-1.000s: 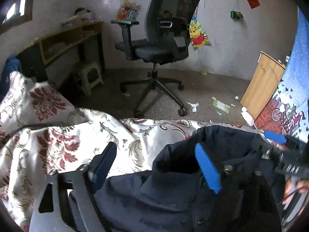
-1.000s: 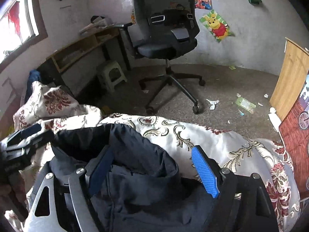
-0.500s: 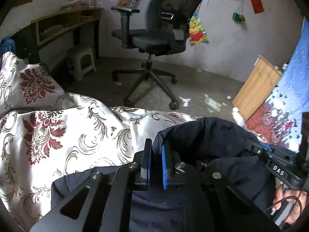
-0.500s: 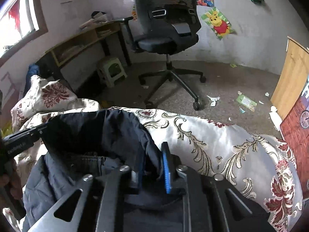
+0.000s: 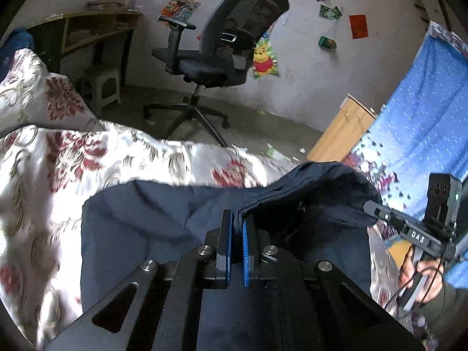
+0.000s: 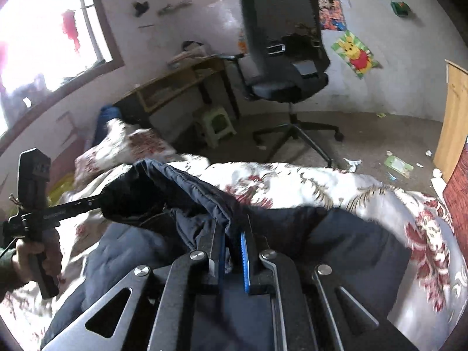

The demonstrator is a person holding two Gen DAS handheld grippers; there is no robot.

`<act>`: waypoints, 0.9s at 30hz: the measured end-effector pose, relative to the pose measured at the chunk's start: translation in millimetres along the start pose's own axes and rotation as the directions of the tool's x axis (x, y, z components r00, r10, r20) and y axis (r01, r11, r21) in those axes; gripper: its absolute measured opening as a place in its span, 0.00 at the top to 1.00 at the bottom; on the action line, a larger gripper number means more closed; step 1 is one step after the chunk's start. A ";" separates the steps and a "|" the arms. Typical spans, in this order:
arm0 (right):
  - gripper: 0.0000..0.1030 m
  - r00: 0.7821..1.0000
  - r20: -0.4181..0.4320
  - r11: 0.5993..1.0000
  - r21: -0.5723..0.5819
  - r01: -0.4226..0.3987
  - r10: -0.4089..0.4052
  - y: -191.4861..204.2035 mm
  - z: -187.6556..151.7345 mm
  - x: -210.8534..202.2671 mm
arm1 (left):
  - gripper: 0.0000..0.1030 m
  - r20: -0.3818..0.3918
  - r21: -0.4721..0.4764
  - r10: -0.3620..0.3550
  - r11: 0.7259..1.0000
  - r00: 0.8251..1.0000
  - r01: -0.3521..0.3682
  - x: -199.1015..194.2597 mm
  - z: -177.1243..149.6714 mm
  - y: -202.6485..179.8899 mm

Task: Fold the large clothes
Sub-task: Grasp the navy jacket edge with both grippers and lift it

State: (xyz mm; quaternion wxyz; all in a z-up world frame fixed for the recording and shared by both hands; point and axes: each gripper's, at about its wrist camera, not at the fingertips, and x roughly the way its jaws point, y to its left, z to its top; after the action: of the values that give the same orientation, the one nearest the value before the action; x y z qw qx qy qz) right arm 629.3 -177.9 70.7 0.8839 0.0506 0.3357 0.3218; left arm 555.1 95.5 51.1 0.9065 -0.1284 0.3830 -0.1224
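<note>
A dark navy padded jacket (image 5: 152, 234) lies on a bed with a white and red floral cover (image 5: 58, 158). My left gripper (image 5: 237, 219) is shut on the jacket's top edge and holds it raised. My right gripper (image 6: 232, 234) is shut on the same edge of the jacket (image 6: 345, 234) further along. The raised edge sags between the two. The right gripper also shows in the left wrist view (image 5: 377, 209), and the left gripper in the right wrist view (image 6: 99, 201), each with its tip in the fabric.
A black office chair (image 5: 222, 58) stands on the floor beyond the bed. A wooden desk (image 6: 175, 84) and green stool (image 6: 218, 124) stand by the wall. A wooden board (image 5: 339, 128) and blue hanging cloth (image 5: 424, 111) are at right. Litter lies on the floor.
Both grippers were open over the jacket, then closed on its top edge. They have since lifted the edge and moved apart, stretching it between them.
</note>
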 end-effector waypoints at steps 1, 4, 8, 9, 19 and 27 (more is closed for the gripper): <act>0.91 1.000 -0.004 1.000 -0.016 0.004 -0.004 5.2 -6.3 -6.8 | 0.96 -0.010 0.011 0.007 1.000 1.000 -0.007 -6.6 -10.0 -2.3; 0.91 1.000 -0.005 1.000 -0.030 0.004 -0.004 15.2 -25.6 -22.4 | 0.97 -0.031 0.013 0.008 1.000 1.000 -0.007 -14.6 -34.7 -6.2; 0.91 0.999 -0.036 0.999 0.049 0.011 -0.009 15.7 -61.3 -17.9 | 0.97 -0.047 0.034 0.027 0.999 0.999 -0.025 -9.6 -64.1 -13.1; 0.91 0.999 -0.051 0.999 0.049 0.019 -0.016 16.3 -66.4 -15.0 | 0.97 -0.050 0.036 0.032 0.999 0.998 -0.030 -5.7 -71.0 -13.2; 0.91 0.984 -0.157 0.994 0.048 0.096 -0.087 20.0 -90.0 17.0 | 0.97 -0.036 0.040 0.054 0.998 0.998 -0.053 22.4 -99.8 3.7; 0.87 0.998 -0.027 0.998 0.025 0.054 -0.053 40.5 -73.6 -36.5 | 0.97 -0.022 0.109 0.063 0.992 0.998 -0.060 17.4 -106.9 3.9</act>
State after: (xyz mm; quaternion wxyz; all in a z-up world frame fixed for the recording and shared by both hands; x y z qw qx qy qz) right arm 540.8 -177.4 46.9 0.8869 0.0489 0.3528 0.2942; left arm 489.7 78.7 -33.7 0.9105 -0.0656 0.3913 -0.1166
